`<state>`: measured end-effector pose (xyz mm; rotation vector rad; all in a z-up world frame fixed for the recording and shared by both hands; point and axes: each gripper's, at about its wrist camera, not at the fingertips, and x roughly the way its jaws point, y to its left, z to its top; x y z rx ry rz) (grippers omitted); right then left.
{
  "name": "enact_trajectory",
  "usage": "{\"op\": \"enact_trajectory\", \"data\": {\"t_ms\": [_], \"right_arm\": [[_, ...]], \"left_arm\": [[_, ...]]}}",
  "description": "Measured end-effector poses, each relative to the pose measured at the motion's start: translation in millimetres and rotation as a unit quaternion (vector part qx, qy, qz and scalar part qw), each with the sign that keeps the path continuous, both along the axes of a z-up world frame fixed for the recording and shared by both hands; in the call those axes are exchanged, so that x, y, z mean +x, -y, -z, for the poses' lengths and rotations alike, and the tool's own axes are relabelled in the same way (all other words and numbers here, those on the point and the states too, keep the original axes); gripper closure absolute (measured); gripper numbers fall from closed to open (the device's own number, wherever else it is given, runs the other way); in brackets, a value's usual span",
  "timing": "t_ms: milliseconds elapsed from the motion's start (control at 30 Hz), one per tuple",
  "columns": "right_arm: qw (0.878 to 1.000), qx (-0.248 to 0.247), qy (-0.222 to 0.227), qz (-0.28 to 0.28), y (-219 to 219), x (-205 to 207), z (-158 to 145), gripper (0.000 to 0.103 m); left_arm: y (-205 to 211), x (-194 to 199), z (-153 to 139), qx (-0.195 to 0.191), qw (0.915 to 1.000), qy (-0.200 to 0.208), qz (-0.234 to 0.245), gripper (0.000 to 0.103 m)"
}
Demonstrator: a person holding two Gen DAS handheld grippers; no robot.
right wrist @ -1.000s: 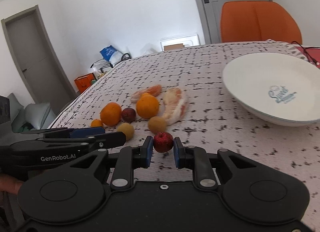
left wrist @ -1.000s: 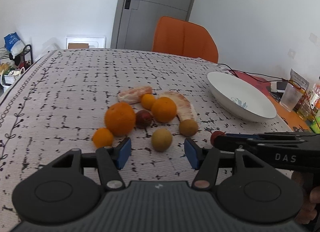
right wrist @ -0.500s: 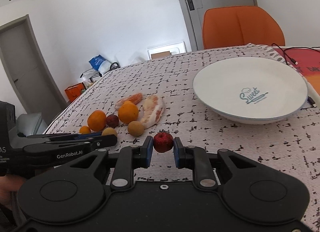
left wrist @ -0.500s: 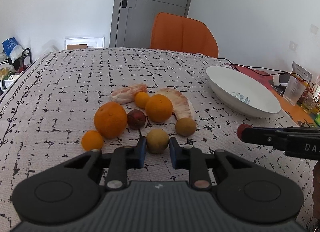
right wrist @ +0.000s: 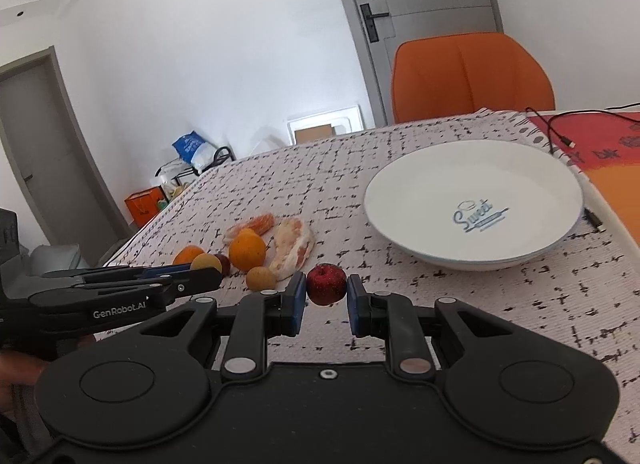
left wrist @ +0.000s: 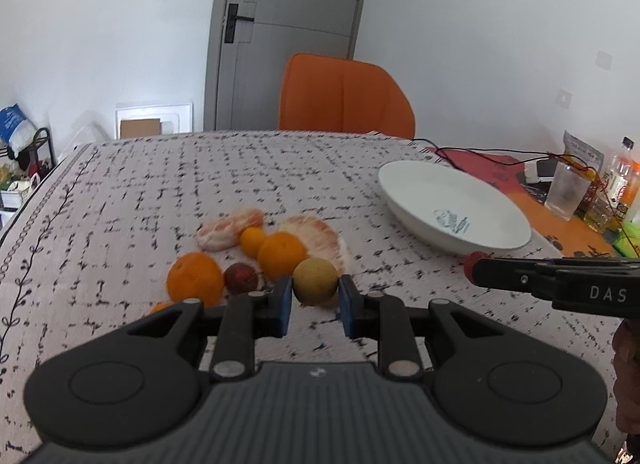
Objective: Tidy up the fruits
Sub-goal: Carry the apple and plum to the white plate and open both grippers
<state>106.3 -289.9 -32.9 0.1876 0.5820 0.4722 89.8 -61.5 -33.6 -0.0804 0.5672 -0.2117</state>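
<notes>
A small round yellow-green fruit [left wrist: 315, 281] is now clamped between the blue pads of the left gripper [left wrist: 313, 306]. One second ago those jaws were wide apart, with the fruit resting on the cloth beyond them; half a second ago they had narrowed around it. In the right wrist view the fruit [right wrist: 205, 263] is seen at the left gripper's tip, and appears to be raised off the cloth, though that cannot be confirmed.

A small dark red apple-like fruit [right wrist: 326, 284] is pinched in the right gripper [right wrist: 326, 304], the jaws closed to the fruit's width. The grip is unchanged over the last second, but the large shallow white ceramic plate [right wrist: 404, 184] with blue "Sweet" lettering has been brought nearer and more central in that view.

The remaining pile is left on the black-and-white patterned tablecloth [left wrist: 160, 184]: a large orange [left wrist: 195, 282], a second orange [left wrist: 281, 255], a small mandarin [left wrist: 252, 239], a dark purple-red round fruit [left wrist: 241, 279], two peeled pink pomelo segments [left wrist: 224, 229] and another yellow-green fruit [right wrist: 260, 278].

Judgement: both grasps are secured and transport is under way; the plate holds nothing yet, so the sorting is at an early stage. Release of the red fruit over the plate is probably next.
</notes>
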Motion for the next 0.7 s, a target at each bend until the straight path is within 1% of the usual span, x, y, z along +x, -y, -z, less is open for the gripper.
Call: {"op": "enact_trajectory", "data": {"t_ms": [300,700], "right_arm": [[1.0,0.009,0.009,0.023,21.4,-2.8,-4.6,0.083],[0.998,0.015,0.014,0.056,46.1,8.5,-4.3,0.083]], "left_arm": [[20.4,4.8,-8.7,0.005,0.9997,0.015,0.02,0.08],[46.5,20.1,-15.2,0.007,0.9986,0.025,0.047,0.08]]}}
